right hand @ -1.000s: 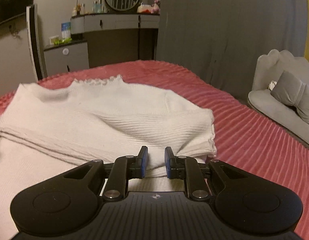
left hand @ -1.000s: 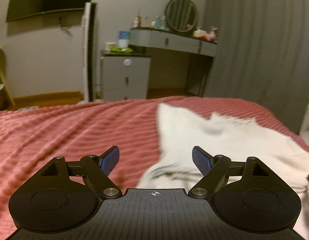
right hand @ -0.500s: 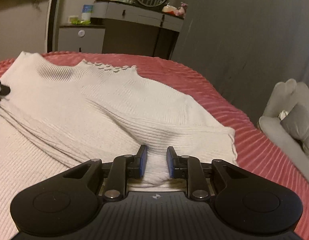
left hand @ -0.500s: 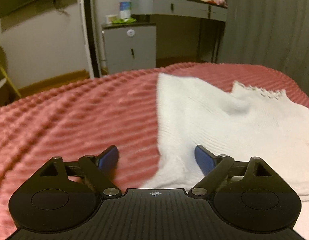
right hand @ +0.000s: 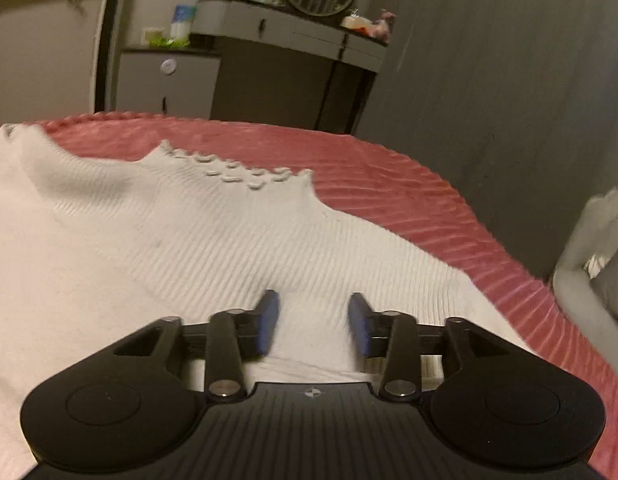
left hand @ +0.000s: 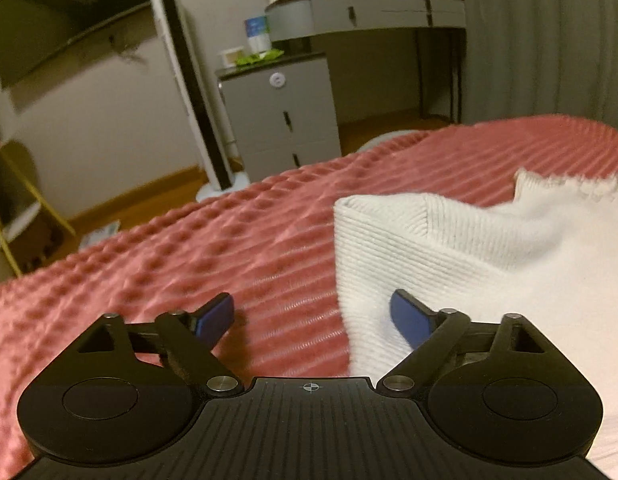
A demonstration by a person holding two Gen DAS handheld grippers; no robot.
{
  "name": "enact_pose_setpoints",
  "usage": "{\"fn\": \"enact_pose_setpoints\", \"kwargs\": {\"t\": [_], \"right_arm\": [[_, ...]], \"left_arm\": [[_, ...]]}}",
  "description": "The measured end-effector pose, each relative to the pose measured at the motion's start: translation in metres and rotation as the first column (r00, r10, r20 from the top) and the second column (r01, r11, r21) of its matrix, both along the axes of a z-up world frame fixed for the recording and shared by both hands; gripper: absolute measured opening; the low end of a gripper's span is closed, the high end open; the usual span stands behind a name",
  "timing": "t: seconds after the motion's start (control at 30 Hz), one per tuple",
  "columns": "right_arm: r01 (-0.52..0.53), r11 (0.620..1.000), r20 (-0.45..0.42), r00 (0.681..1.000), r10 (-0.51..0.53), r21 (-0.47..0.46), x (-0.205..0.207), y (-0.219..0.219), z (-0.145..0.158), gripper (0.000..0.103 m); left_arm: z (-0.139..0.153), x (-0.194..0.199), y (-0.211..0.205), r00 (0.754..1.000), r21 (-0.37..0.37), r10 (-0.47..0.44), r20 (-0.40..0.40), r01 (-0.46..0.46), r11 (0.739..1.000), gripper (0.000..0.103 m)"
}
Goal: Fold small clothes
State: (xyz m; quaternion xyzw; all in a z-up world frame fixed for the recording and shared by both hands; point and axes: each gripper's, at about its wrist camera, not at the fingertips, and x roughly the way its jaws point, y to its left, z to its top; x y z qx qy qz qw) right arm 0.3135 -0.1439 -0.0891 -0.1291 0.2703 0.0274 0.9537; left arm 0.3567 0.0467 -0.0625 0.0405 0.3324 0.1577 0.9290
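Sweater: we find the white ribbed sweater (left hand: 489,264) lying on the pink bedspread (left hand: 229,256), folded over itself, its scalloped neckline (right hand: 245,172) turned toward the far edge of the bed
Left edge of sweater: in the left wrist view we see a rounded folded corner, with bare bedspread to its left
Left gripper: we note the left gripper (left hand: 313,316) with jaws wide and opening; one blue pad over the bedspread, the other over the knit, the sweater's edge running between them; neither pad presses on cloth, nothing held
Right gripper: we note the right gripper (right hand: 313,326) low over the middle of the sweater, jaws partly apart and opening; knit shows in the gap between the pads, and we see no fabric pinched
Right edge of sweater: in the right wrist view it ends just short of the bed's right side, a strip of bedspread showing beyond it
Background: we record a grey cabinet (left hand: 281,120) and a dressing table (right hand: 285,28) with a round mirror, past the foot of the bed
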Motion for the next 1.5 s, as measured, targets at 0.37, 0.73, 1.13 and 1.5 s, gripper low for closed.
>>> {"fn": "enact_pose_setpoints", "kwargs": {"t": [0.37,0.73,1.13,1.5], "right_arm": [[0.087,0.992,0.048,0.995,-0.092,0.087,-0.096,-0.030,0.030,0.059],[0.226,0.938,-0.063,0.974,-0.217,0.265,-0.158,-0.078,0.051,0.039],[0.282,0.907,-0.313,0.932,-0.182,0.314,-0.288,-0.106,0.039,0.043],[0.195,0.910,-0.479,0.878,0.003,0.365,-0.345,-0.110,0.030,0.041]], "left_arm": [[0.026,-0.101,0.023,0.992,-0.111,-0.103,0.067,0.110,0.988,0.093],[0.033,-0.177,0.034,0.994,-0.186,-0.080,-0.079,0.064,0.980,0.092],[0.023,-0.258,0.037,0.954,-0.208,-0.212,-0.210,0.168,0.963,0.093],[0.020,-0.291,0.042,0.904,-0.293,-0.290,-0.314,0.198,0.935,0.066]]}}
